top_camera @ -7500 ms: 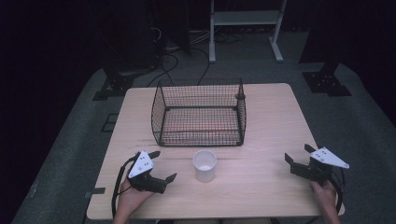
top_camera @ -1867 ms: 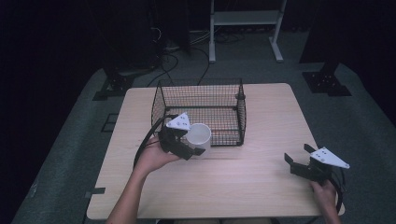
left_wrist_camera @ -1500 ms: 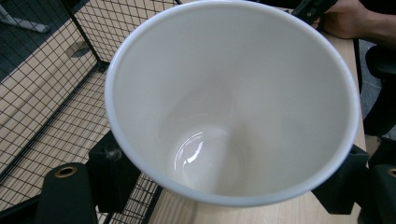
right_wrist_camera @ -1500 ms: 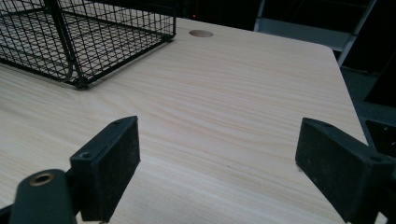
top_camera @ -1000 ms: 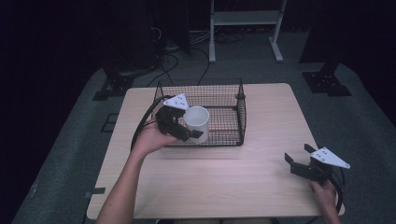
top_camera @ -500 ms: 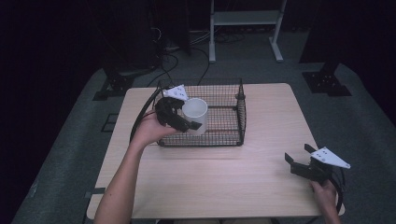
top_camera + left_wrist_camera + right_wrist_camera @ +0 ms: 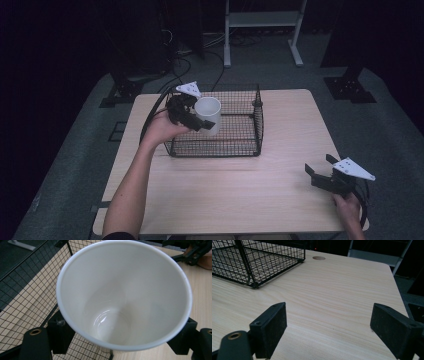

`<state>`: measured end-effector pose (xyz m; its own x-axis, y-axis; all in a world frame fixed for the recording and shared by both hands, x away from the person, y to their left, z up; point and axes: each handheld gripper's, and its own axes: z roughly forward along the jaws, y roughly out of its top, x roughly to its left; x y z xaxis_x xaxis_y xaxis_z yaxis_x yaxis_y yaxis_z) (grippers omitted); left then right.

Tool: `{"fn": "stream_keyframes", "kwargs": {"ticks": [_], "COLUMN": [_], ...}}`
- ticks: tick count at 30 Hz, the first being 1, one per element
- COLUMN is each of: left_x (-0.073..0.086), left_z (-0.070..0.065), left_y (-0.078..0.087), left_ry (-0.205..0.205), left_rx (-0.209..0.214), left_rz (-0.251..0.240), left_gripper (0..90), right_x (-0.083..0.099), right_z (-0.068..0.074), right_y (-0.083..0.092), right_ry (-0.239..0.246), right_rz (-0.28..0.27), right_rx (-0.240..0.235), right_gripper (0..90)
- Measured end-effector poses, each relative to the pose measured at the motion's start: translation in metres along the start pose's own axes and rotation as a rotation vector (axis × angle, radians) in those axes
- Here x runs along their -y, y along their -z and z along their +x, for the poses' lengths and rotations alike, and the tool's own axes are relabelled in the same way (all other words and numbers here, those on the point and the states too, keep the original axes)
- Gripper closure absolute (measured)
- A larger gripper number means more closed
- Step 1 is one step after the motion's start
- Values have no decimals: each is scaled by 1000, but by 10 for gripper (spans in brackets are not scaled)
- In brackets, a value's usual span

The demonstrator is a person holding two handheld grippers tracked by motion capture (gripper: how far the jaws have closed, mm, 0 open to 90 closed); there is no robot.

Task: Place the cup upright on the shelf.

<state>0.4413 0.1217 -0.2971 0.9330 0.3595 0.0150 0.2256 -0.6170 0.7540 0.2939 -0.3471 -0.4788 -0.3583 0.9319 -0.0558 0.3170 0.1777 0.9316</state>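
White cup is clamped in the left hand-held gripper, carried from the bench up over the wire basket; the right hand-held gripper is kept spread wide, unmoved.

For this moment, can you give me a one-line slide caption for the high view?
Left gripper holds a white cup over the black wire basket; right gripper rests open on the wooden table.

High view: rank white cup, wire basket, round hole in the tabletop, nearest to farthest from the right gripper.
From the right gripper, at the table's near right corner:
1. Wire basket: its near right corner is closest, left and up the table.
2. White cup: held over the basket's left side by the left gripper.
3. Round hole: cannot be made out in the high view, unranked.
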Motion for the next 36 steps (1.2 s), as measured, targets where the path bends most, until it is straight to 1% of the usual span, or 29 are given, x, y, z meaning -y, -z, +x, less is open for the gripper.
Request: {"fn": "stream_keyframes", "kwargs": {"ticks": [2,5,7,10,11,13,15,17,19,21,22,24,25,29,31,34,36], "left_x": [-1,-4,-4,-5,-5,-5,-5,-5,-4,-4,-4,-4,-4,-4,-3,-1,-1], "left_z": [3,7,10,14,16,18,21,23,25,28,30,32,34,39,40,42,43], "left_y": [-2,-4,-7,-10,-11,-13,-16,-20,-24,-28,-30,-33,-36,-42,-45,-49,-51], "left_ry": [0,-6,2,10,6,10,14,8,16,14,22,21,28,36,38,29,32], "left_rx": [-1,-4,-6,-5,-5,-9,-13,-21,-18,-21,-16,-18,-16,-13,-11,-24,-22], "left_rz": [-3,9,6,19,25,24,29,37,40,42,42,47,49,49,48,59,65], "left_gripper": [219,219,219,219,219,219,219,219,219,219,219,219,219,219,219,219,219], "right_x": [0,0,0,0,0,0,0,0,0,0,0,0,0,0,0,0,0], "right_z": [0,0,0,0,0,0,0,0,0,0,0,0,0,0,0,0,0], "right_y": [0,0,0,0,0,0,0,0,0,0,0,0,0,0,0,0,0], "right_ry": [0,0,2,-3,-2,0,-2,-2,-1,-2,-2,-2,-2,-3,-2,-2,-1], "right_rz": [0,0,-1,0,0,-1,0,0,0,-1,-1,0,-1,-1,-1,-1,-1], "right_rx": [0,0,1,0,1,1,0,0,-1,-1,-1,-1,-1,-1,-1,-1,-1], "right_gripper": [131,130,131,131,130,131,131,130,130,131,130,130,130,131,131,131,131]}}
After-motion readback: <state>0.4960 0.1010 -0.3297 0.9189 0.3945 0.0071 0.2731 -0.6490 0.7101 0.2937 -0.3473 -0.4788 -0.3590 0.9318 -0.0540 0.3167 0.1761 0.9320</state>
